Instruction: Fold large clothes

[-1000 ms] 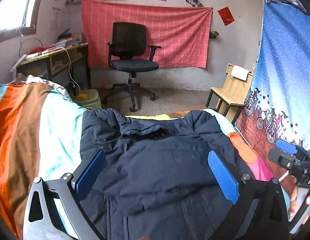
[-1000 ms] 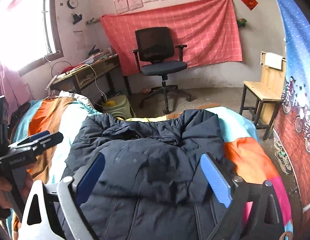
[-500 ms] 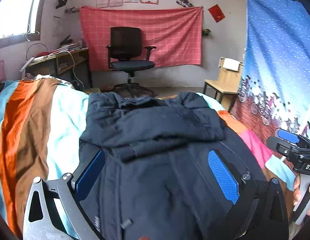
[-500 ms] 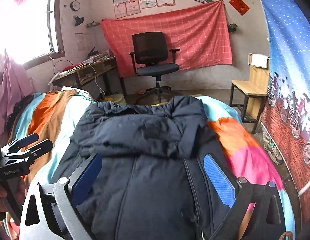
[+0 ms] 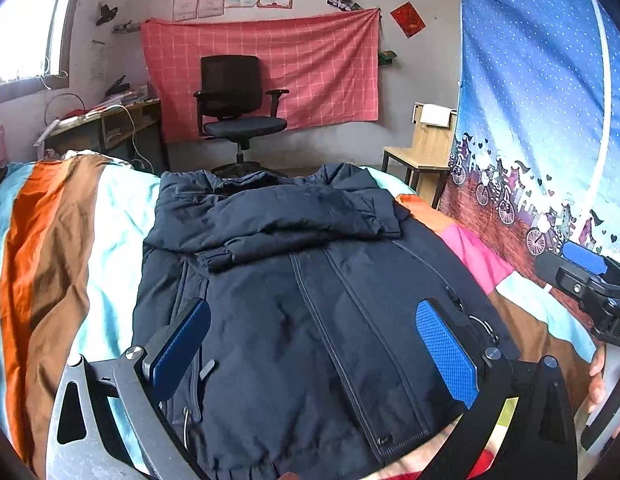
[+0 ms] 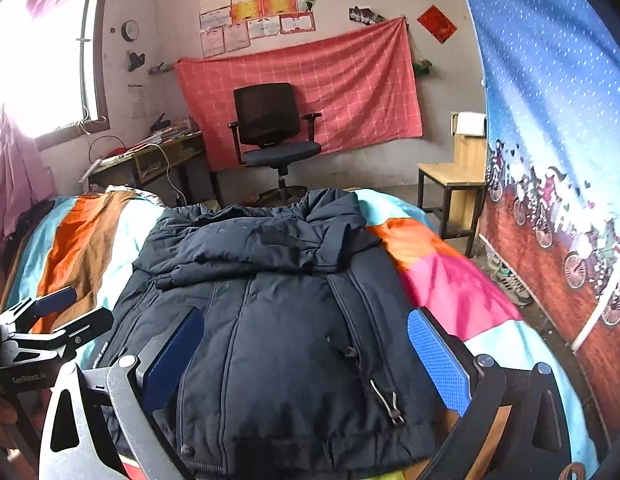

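Observation:
A dark navy padded jacket (image 5: pixel 310 292) lies front-up on the striped bedspread (image 5: pixel 61 248), with its sleeves folded across the chest; it also shows in the right wrist view (image 6: pixel 281 320). My left gripper (image 5: pixel 314 344) is open and empty, held above the jacket's lower hem. My right gripper (image 6: pixel 305 356) is open and empty, also above the hem. The right gripper shows at the right edge of the left wrist view (image 5: pixel 586 272). The left gripper shows at the left edge of the right wrist view (image 6: pixel 53 316).
A black office chair (image 5: pixel 237 120) stands past the bed's far end before a red cloth (image 5: pixel 269 68) on the wall. A wooden chair (image 5: pixel 426 148) and a blue printed curtain (image 5: pixel 542 112) are on the right. A cluttered desk (image 5: pixel 109 124) is at the left.
Both grippers have drawn back toward the jacket's hem and risen, so more of the jacket shows. The sleeves now lie folded across the chest. Both grippers stay open.

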A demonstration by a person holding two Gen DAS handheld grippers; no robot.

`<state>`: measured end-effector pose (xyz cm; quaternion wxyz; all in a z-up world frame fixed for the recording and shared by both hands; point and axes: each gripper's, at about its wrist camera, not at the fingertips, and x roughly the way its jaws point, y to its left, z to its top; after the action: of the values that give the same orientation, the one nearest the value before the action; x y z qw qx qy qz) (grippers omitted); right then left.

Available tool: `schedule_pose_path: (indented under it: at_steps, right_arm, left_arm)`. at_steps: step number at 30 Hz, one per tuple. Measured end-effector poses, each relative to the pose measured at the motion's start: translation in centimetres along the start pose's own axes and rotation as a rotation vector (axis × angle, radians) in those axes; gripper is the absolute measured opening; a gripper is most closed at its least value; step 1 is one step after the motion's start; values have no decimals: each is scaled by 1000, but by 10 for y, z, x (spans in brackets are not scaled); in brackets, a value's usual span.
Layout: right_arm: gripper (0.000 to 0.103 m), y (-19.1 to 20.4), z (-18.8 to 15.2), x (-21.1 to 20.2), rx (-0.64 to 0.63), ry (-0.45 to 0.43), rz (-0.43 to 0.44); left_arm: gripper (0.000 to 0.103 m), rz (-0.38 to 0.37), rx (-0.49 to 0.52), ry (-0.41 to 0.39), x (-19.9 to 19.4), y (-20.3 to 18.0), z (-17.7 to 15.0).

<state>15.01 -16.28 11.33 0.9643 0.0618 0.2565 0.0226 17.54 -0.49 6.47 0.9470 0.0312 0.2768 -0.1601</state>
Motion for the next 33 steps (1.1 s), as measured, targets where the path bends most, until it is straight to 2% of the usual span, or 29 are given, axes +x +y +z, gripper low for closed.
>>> schedule_pose_path:
  at_steps: [6, 12, 22, 28, 33]
  right_arm:
    - [103, 2, -15, -18, -35, 13, 41]
    - [103, 3, -39, -27, -72, 88, 35]
    - [103, -4, -72, -30, -78, 185, 51]
    - [103, -11, -84, -9, -130, 313, 114]
    - [103, -30, -86, 15, -137, 416, 164]
  left_arm:
    - [101, 54, -25, 16, -21, -5, -21]
    - [101, 96, -54, 70, -28, -2, -46]
    - [101, 122, -54, 122, -29, 0, -78]
    - [101, 141, 32, 177, -24, -5, -96]
    - [101, 116, 136, 205, -18, -6, -117]
